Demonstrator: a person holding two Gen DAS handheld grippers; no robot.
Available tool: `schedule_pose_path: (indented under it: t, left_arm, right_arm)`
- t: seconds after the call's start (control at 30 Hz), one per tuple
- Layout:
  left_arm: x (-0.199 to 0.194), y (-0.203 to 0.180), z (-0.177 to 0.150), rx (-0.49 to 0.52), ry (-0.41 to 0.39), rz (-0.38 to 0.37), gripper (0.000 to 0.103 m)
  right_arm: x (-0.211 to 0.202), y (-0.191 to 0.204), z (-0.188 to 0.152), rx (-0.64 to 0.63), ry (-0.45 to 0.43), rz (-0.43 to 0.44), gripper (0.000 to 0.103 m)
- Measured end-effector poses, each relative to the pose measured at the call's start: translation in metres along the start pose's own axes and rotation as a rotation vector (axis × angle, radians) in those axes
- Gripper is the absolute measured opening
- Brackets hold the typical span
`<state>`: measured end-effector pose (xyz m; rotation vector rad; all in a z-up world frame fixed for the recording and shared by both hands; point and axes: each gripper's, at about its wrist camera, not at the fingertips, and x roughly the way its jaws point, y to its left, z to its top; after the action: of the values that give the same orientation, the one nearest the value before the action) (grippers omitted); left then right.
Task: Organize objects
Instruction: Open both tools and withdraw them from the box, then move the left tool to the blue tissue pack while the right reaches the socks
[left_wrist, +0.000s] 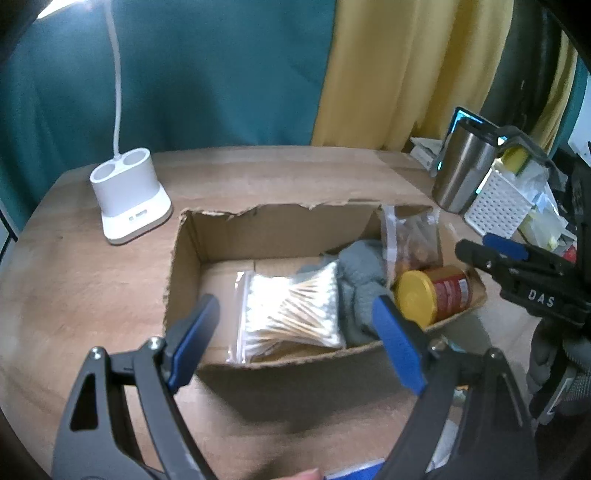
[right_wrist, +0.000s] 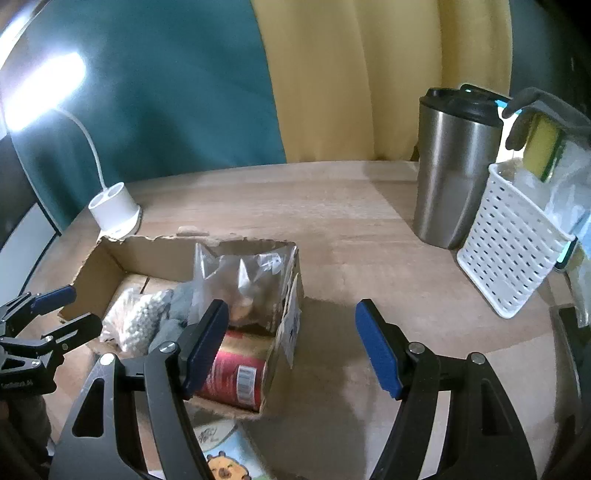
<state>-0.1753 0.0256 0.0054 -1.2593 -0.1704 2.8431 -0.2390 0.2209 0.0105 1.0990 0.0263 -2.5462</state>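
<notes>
Beside box (right_wrist: 290, 295), bare table (right_wrist: 369, 240).

We read only one clear marking: the white letters "DAS" on the black plastic body of the right gripper (left_wrist: 476, 249), seen from the left wrist. The red label of the yellow-lidded can (left_wrist: 436, 295) carries print too blurred to read, and we make out just a barcode on it (right_wrist: 245, 382) from the right wrist.

A wooden bench (right_wrist: 332, 206) is backed by teal (right_wrist: 166, 92) and yellow curtains (right_wrist: 369, 74) and lit by a white gooseneck desk lamp (left_wrist: 129, 195) at its left.
</notes>
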Motion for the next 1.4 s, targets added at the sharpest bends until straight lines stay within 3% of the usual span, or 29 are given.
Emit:
schedule_pose_path:
  t: [1.4]
  left_arm:
    - [-0.059,0.001,-0.053,-0.002,-0.047,-0.026,0.086]
  right_arm:
    - [-0.066,0.033,-0.058,-0.024,-0.023,-0.002,0.074]
